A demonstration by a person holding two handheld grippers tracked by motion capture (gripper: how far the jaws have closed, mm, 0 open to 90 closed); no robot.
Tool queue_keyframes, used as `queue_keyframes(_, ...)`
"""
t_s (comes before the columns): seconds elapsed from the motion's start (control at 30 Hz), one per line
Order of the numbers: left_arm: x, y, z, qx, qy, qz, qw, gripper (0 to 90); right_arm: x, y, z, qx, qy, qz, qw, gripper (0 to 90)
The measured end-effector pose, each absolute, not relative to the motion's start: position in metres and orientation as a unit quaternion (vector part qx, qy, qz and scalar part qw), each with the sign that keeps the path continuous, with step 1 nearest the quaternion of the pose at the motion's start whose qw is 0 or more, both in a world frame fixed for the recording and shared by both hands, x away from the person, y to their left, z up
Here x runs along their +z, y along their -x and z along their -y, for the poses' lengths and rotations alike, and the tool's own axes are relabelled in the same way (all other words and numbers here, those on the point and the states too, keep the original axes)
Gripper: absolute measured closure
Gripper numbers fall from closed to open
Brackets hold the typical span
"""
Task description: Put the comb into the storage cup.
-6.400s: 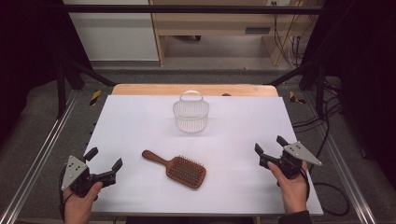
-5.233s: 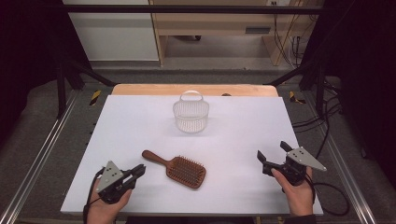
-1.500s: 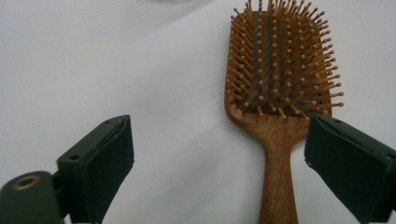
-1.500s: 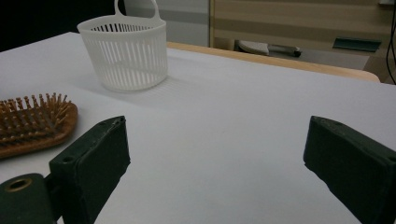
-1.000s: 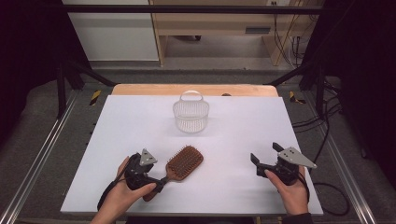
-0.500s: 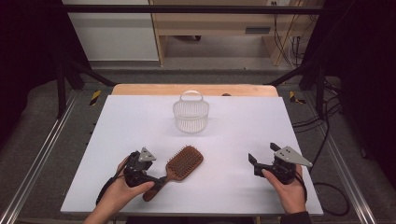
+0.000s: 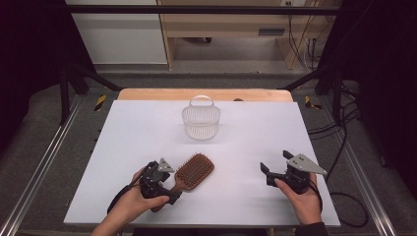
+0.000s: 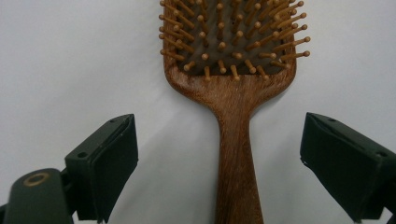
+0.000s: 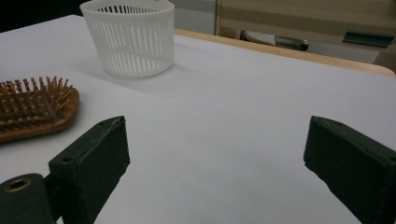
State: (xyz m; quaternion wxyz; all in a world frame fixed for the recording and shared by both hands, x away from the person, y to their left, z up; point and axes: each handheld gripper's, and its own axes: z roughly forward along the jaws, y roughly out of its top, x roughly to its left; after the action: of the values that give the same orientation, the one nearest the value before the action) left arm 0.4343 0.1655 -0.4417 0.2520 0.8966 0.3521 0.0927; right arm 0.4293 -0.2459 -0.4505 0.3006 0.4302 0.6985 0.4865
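Observation:
A wooden hairbrush [image 7: 195, 169] lies bristles up on the white table [image 7: 255, 128], handle toward the near left. My left gripper [image 7: 169, 186] straddles that handle [image 8: 236, 140]. Its jaws have just been closing a little, but both pads [image 8: 109, 163] stand clear of the wood, so it is open. My right gripper [image 7: 274, 162] hovers open over bare table at the near right, nothing between its fingers [image 9: 215, 135]. In the right gripper view the brush head [image 9: 32, 109] shows at the left. A white slatted basket [image 7: 201, 118] with a handle stands upright at the table's middle back.
The basket [image 9: 128, 37] sits beyond the brush, apart from it. A wooden strip [image 7: 206, 93] runs along the table's far edge. Metal rails [image 7: 44, 162] flank both sides, and cables [image 7: 344, 196] trail on the floor at the right.
Since the oldest frames the brush has been turned, head now up and right. My left gripper came in from the left edge to its handle. Over the last second little moved.

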Motion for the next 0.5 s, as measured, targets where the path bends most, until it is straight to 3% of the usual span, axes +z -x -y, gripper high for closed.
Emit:
queue_keyframes(0.23,-0.441,-0.434,-0.156,0.089,-0.900,-0.350,0.245,14.0,-0.448,-0.425,0.248,0.491,-0.428,-0.696,0.303,6.9)
queue_keyframes(0.5,-0.439,-0.439,-0.150,0.078,-0.906,-0.351,0.225,25.5,-0.450,-0.428,0.245,0.487,-0.428,-0.700,0.299,6.9)
